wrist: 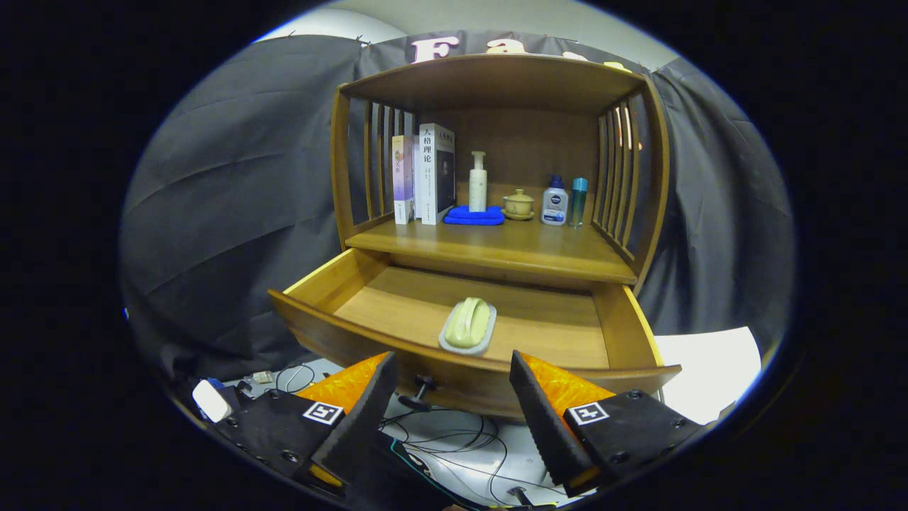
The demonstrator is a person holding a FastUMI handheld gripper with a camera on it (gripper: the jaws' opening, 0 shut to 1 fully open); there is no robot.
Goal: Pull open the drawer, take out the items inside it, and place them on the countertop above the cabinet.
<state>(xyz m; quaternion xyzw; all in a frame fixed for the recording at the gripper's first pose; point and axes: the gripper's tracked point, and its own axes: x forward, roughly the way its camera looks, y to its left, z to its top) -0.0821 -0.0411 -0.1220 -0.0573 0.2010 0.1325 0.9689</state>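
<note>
The wooden cabinet's drawer (319, 323) stands pulled out toward me. Inside it, near the front wall, lies a pale yellow-green soap-shaped item on a whitish dish (467, 325). A small dark knob (424, 387) sticks out of the drawer front, just ahead of my fingers. My gripper (452, 369) is open, its black-and-orange fingers (369, 401) spread wide below the drawer front, nothing between them. The countertop (496, 248) above the drawer is bare wood along its front part.
At the back of the countertop stand two books (424, 174), a white pump bottle (478, 182) on a blue cloth (474, 216), a small lidded cup (518, 204), a lotion bottle (555, 202) and a teal tube (579, 202). Slatted side walls and a roof enclose it. Cables (454, 433) lie on the floor.
</note>
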